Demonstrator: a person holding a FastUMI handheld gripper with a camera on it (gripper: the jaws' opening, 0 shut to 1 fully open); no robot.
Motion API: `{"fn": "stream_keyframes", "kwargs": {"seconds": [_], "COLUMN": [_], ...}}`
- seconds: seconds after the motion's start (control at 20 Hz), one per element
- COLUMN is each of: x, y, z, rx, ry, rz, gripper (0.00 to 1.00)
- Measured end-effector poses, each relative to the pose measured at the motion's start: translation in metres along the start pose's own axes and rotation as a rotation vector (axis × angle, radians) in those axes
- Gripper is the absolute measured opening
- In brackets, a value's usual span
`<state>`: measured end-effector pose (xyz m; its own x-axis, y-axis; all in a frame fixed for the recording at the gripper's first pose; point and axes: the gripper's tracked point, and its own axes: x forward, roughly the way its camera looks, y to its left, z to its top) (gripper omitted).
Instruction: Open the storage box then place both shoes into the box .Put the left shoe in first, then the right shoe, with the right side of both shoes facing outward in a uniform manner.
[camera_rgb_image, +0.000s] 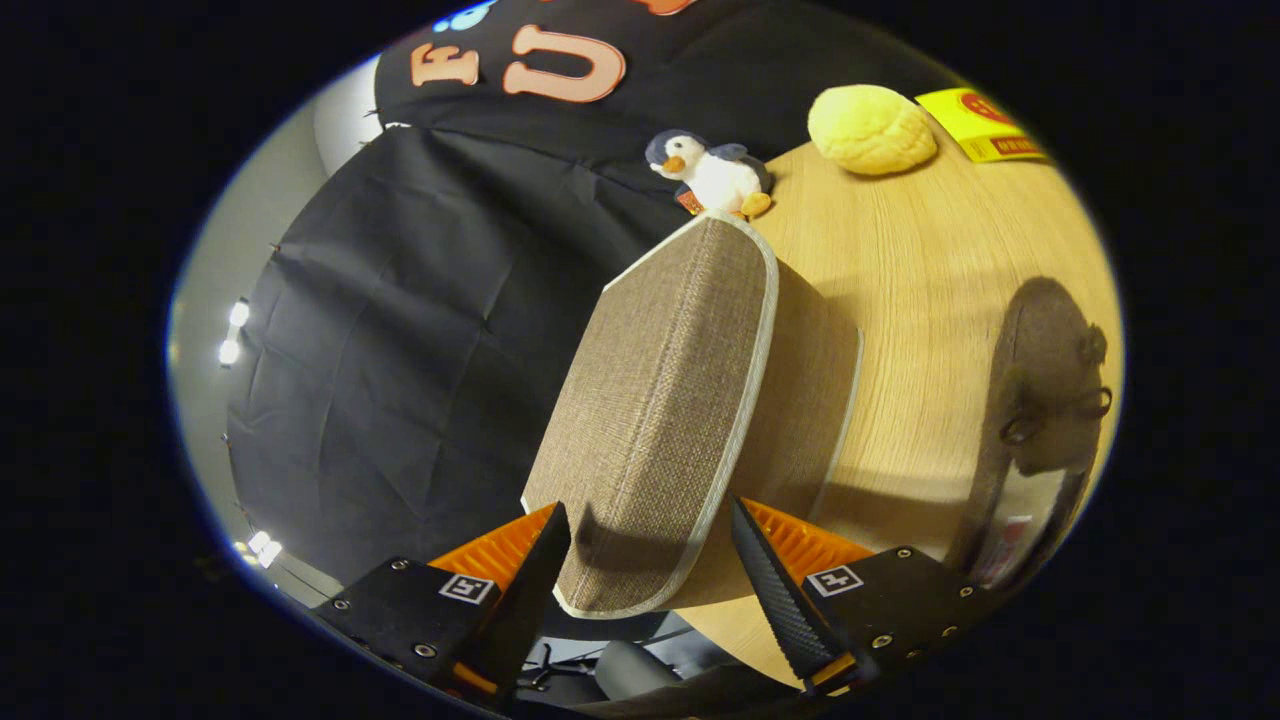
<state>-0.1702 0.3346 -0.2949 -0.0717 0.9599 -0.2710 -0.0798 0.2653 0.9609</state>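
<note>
Claw (650, 560) spread wide, box lid (655, 410) edge between fingers, no contact seen | shoe (1040, 400) beside storage box, apart | worktop (900, 260) bare between.

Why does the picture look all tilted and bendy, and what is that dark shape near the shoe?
In the gripper view, the fisheye lens bends straight edges, so the table and storage box look curved and tipped. The dark shape is the shoe in dim light. The gripper straddles the box lid's edge, and its fingers cast shadows on the lid.
</note>
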Motion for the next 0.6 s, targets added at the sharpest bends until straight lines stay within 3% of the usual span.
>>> {"fn": "stream_keyframes", "kwargs": {"seconds": [0.15,0.5,0.6], "x": [0.006,0.002,-0.008], "y": [0.0,0.0,0.007], "z": [-0.004,0.005,0.016], "rx": [0.133,0.223,0.238], "ry": [-0.001,-0.062,-0.119], "rz": [0.087,0.184,0.217], "gripper": [0.97,0.94,0.84]}}
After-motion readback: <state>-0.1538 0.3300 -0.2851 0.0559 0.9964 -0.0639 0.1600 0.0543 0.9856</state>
